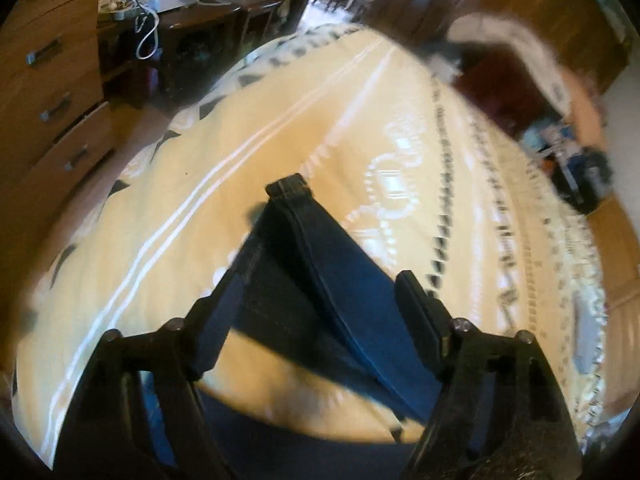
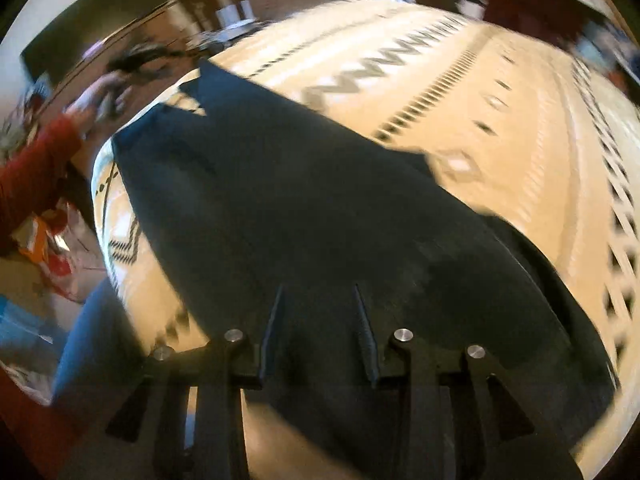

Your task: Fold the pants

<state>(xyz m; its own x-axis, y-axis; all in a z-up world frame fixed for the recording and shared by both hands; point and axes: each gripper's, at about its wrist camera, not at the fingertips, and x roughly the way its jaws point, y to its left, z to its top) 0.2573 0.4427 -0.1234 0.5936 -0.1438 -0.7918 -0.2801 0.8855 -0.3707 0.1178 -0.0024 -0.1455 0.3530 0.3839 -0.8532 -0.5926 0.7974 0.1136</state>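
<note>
Pants (image 1: 340, 280) flat on bed (image 1: 160, 208); left tongs (image 1: 324, 256) released, wide. Right tongs (image 2: 320, 292) part-open, probably empty, blurred. Regrip hem squarely, fold even.

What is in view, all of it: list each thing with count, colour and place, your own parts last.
pants: one pair, dark blue, spread on the bedspread, one leg running forward between the left gripper's fingers
bedspread: one, yellow with white and dark patterns, covering the bed
dresser: one, brown wood with metal handles, beside the bed in the left wrist view
white cable: one, hanging off a dark shelf past the bed
left gripper: one, black, jaws wide, over the pant leg
right gripper: one, black, jaws partly apart, over the pants
sleeve: one, red, left edge of the right wrist view
</note>
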